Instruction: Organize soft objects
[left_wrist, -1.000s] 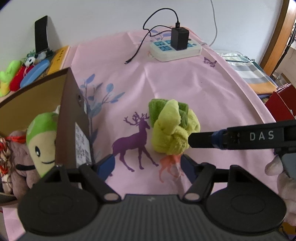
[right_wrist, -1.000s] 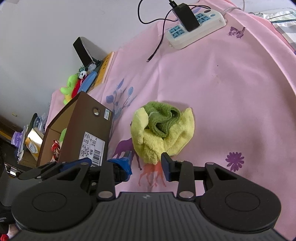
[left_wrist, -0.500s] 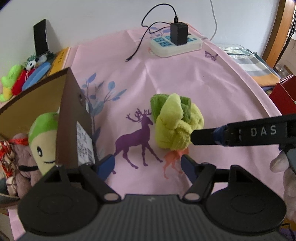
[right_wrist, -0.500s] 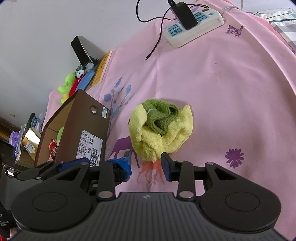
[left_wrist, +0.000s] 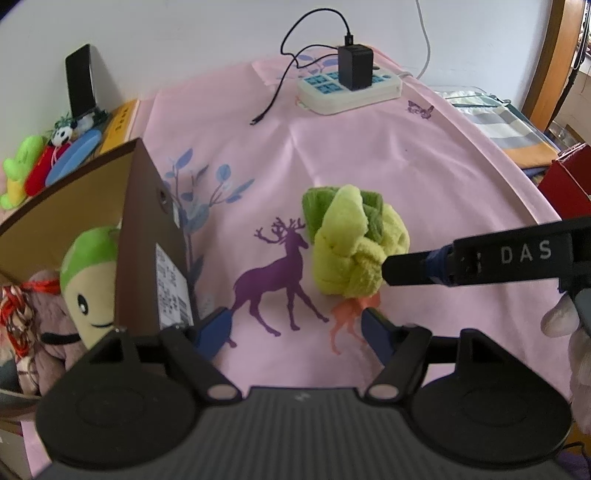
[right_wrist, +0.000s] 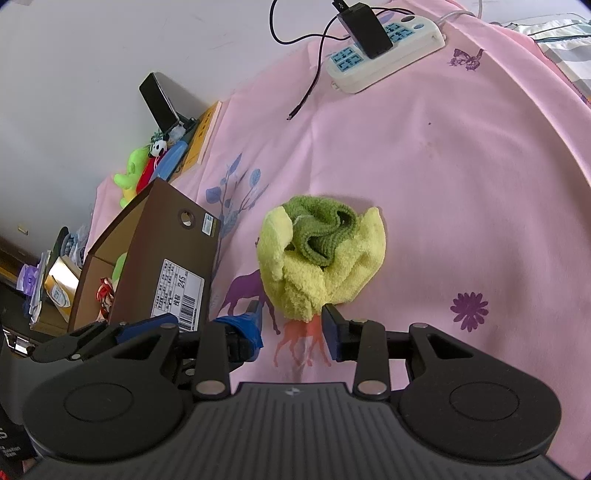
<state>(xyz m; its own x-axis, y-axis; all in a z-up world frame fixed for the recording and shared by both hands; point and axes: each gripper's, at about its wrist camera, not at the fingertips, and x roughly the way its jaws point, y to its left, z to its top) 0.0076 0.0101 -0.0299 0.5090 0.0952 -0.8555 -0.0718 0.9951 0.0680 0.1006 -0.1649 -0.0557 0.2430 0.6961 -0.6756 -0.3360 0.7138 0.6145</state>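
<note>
A bundled yellow and green towel (left_wrist: 351, 251) lies on the pink printed cloth (left_wrist: 424, 166); it also shows in the right wrist view (right_wrist: 321, 254). My right gripper (right_wrist: 293, 325) is open, its fingertips at the towel's near edge; one finger (left_wrist: 413, 271) touches the towel from the right in the left wrist view. My left gripper (left_wrist: 295, 328) is open and empty, short of the towel. A brown shoebox (left_wrist: 144, 236) at the left holds a green-capped plush (left_wrist: 88, 280) and a grey plush (left_wrist: 48, 325).
A white power strip (left_wrist: 347, 88) with a black charger and cable lies at the back. Small toys (left_wrist: 33, 170), a yellow book and a phone stand at the back left. A red box (left_wrist: 569, 184) and folded fabrics lie at the right edge.
Both grippers have edged a little closer to the towel. The right fingers stay at its near edge. Nothing was grasped.
</note>
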